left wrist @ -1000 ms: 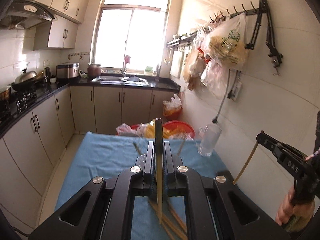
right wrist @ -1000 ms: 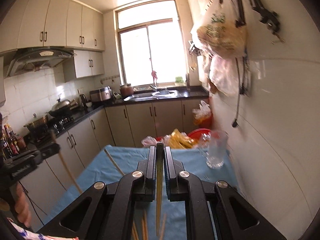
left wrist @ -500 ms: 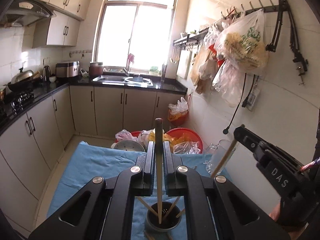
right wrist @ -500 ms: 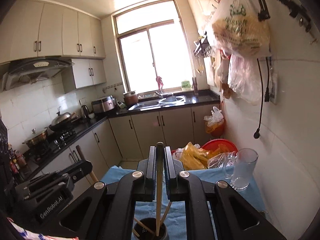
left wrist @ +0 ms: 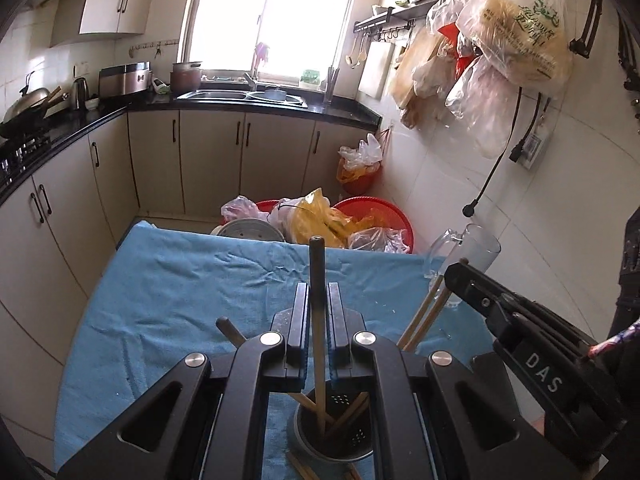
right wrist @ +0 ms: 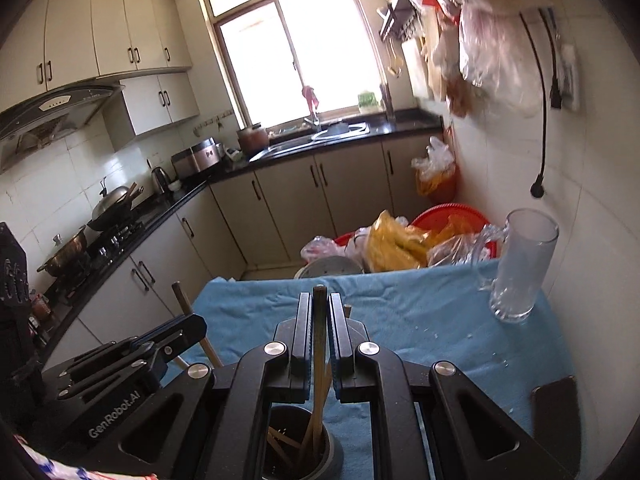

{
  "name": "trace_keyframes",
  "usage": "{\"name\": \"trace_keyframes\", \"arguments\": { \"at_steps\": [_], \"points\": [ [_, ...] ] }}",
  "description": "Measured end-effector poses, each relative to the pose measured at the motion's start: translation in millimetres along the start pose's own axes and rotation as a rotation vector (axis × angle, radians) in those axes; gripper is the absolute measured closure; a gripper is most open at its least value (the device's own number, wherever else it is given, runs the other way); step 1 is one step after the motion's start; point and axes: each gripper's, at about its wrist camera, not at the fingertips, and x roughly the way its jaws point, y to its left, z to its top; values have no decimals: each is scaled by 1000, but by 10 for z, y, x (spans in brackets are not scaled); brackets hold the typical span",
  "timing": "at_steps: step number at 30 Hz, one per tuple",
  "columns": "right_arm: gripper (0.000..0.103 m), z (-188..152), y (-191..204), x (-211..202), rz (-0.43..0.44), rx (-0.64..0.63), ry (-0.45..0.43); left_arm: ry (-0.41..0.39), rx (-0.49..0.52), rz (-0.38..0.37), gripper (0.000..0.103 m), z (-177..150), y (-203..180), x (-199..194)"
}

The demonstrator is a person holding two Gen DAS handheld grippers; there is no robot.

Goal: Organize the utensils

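A dark perforated utensil holder (left wrist: 336,432) stands on the blue cloth (left wrist: 180,288) and holds several wooden chopsticks; it also shows in the right wrist view (right wrist: 298,444). My left gripper (left wrist: 318,300) is shut on one upright chopstick (left wrist: 317,280) whose lower end sits inside the holder. My right gripper (right wrist: 319,312) is shut on another chopstick (right wrist: 319,332) that also reaches into the holder. Each gripper shows in the other's view, the right one (left wrist: 452,272) with chopsticks below it, the left one (right wrist: 192,328) beside mine.
A clear glass mug (right wrist: 520,268) stands at the table's far right by the tiled wall. Red basins with plastic bags (left wrist: 340,220) sit on the floor beyond the table. A dark phone-like object (right wrist: 556,408) lies at the right edge. Bags hang on the wall.
Both grippers have come down with their chopsticks, whose lower ends have gone from above the holder to inside it. The two grippers have drawn closer together.
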Motion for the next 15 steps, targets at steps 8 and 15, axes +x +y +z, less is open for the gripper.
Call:
{"name": "trace_keyframes", "arguments": {
  "at_steps": [8, 15],
  "points": [
    [63, -8, -85, -180, -13, 43, -23, -8, -23, -14, 70, -25, 50, -229],
    [54, -267, -235, -521, -43, 40, 3, -30, -43, -19, 68, -236, 191, -727]
  ]
}}
